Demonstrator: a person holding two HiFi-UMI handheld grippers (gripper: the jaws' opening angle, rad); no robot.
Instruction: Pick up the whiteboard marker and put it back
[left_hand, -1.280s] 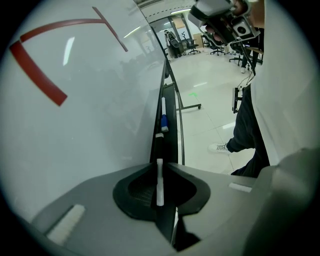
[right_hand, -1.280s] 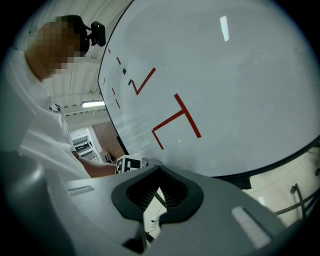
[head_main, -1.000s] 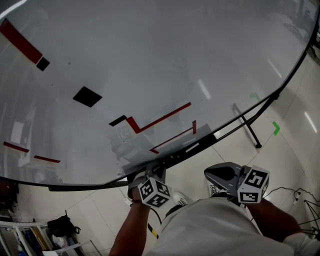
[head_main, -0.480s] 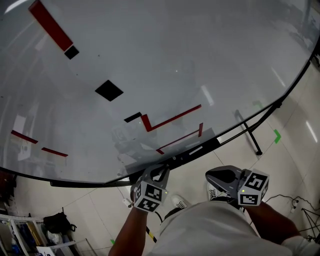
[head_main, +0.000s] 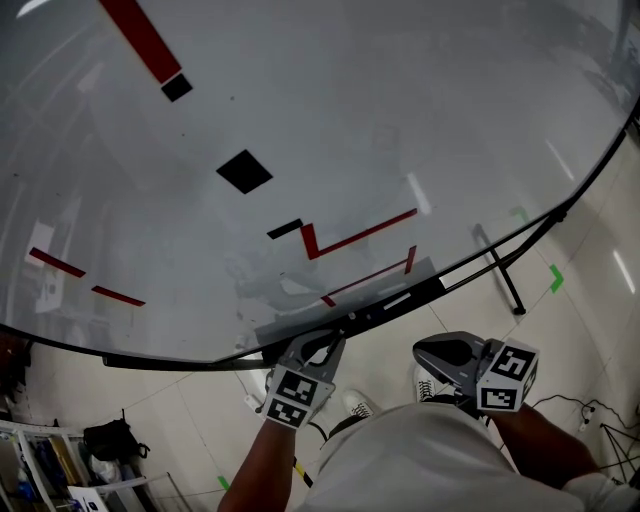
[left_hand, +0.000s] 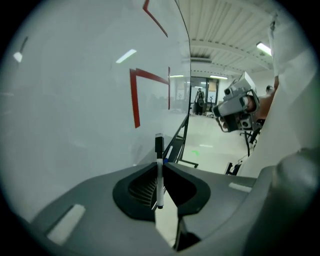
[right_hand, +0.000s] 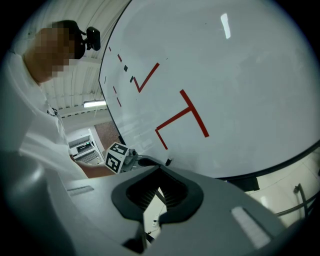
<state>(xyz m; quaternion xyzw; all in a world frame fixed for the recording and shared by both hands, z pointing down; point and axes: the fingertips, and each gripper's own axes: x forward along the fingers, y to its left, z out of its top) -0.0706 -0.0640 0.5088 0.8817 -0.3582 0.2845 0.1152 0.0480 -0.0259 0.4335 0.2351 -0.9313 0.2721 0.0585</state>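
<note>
Closer now to the black tray (head_main: 400, 298) on the glossy whiteboard's (head_main: 420, 110) near edge, the left gripper (left_hand: 159, 167) grasps a slim white, black-capped marker (left_hand: 159, 175); lay it lengthwise along the tray. The right gripper (right_hand: 158, 189) is clenched and empty.

Tiled floor (head_main: 590, 300) bearing stand leg (head_main: 498, 264), green tape (head_main: 553, 279)

In the right gripper view only the dark end of the whiteboard marker (right_hand: 169, 161) showed, and the grey gripper bodies covered the rest. In the head view the left gripper (head_main: 328, 343), at the lower edge of the whiteboard (head_main: 400, 120), hid it. The board itself ran off the picture's top and left edges. The shelves (head_main: 50, 475) were cut off at bottom left, their contents too small to tell.
</note>
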